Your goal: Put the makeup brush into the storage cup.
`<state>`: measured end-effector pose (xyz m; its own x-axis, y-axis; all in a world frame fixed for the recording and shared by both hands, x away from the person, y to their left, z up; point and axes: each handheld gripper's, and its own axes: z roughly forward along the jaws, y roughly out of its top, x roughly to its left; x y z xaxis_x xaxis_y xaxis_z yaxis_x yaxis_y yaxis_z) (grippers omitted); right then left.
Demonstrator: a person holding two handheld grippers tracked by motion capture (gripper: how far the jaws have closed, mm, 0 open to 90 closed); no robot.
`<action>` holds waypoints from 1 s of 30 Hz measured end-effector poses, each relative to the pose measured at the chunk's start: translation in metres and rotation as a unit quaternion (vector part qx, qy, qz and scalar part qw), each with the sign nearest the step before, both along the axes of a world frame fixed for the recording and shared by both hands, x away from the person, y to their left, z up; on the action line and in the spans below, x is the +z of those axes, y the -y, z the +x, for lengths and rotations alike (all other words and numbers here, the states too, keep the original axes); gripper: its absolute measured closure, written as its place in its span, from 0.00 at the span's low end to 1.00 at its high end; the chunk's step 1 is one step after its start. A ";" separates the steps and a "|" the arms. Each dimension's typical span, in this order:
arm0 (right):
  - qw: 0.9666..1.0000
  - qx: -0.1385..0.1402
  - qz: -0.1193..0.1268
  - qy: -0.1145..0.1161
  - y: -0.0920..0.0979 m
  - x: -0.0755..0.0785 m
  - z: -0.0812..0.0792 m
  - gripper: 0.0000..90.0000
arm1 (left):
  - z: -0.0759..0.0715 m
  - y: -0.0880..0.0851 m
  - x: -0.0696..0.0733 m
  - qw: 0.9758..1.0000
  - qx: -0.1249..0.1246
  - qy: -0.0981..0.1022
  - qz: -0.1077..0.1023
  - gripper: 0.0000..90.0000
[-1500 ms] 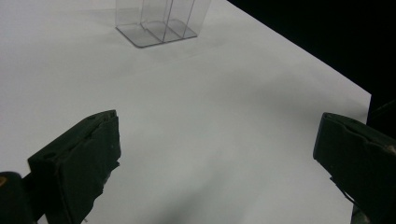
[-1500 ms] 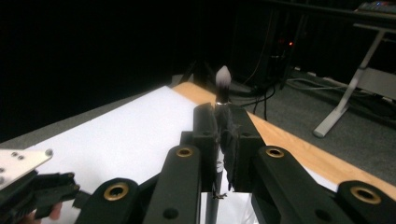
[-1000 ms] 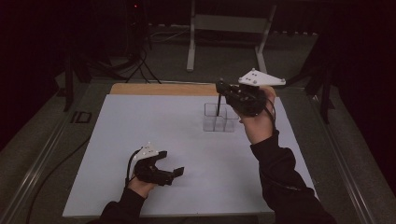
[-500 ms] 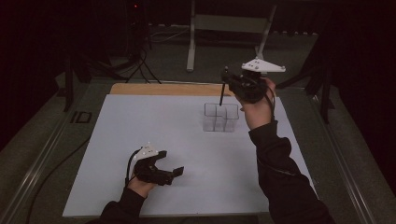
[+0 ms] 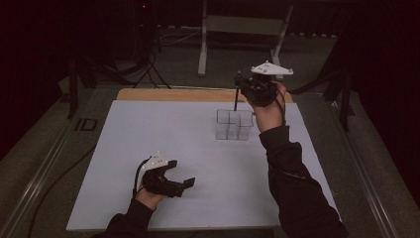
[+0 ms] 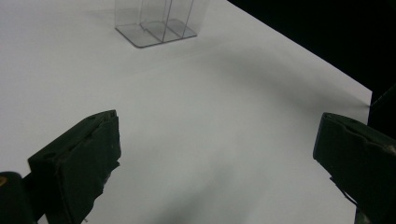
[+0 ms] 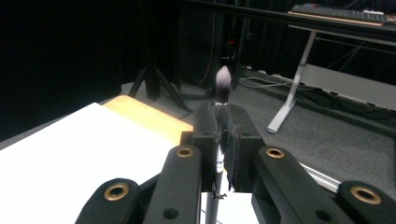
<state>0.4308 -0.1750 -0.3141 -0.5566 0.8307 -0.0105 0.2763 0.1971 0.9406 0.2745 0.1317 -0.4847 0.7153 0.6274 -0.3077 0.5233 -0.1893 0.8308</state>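
A clear plastic organizer (image 5: pixel 234 124) with several compartments stands on the white table sheet (image 5: pixel 148 139) at the back right; it is also at the top of the left gripper view (image 6: pixel 156 23). My right gripper (image 5: pixel 239 82) is raised above its back edge, shut on a thin dark makeup brush (image 5: pixel 236 101) that hangs handle-down just over the rim. In the right gripper view the brush's pale bristle tip (image 7: pixel 223 84) sticks up past the closed jaws of the right gripper (image 7: pixel 222 126). My left gripper (image 5: pixel 182 173) rests low near the front left, open, and nothing is between its jaws (image 6: pixel 219 154).
A wooden strip (image 5: pixel 163 94) runs along the far edge of the sheet. Beyond the table are a white desk frame (image 5: pixel 237 29), a tripod and cables on a dark floor. Metal rails (image 5: pixel 44 163) flank the table.
My right gripper has risen and drifted slightly right and back, lifting the brush from down inside the organizer to just above its rim. The left gripper has stayed put.
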 end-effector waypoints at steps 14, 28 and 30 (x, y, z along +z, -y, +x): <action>0.999 -0.017 0.010 -0.038 0.004 -0.026 0.017 0.93 | 0.000 -0.001 0.001 1.000 0.001 0.001 -0.003 0.02; 0.997 -0.027 0.008 -0.075 0.002 -0.057 0.028 0.93 | 0.000 -0.001 0.001 1.000 0.000 0.001 -0.004 0.02; 0.996 -0.027 0.007 -0.081 0.002 -0.061 0.029 0.93 | 0.000 -0.001 0.001 1.000 -0.001 -0.001 -0.004 0.02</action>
<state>0.4598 -0.1768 -0.3750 -0.5046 0.8589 0.0871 0.4343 0.1653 0.8855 0.2747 0.1329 -0.4840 0.7156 0.6242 -0.3135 0.5244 -0.1836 0.8314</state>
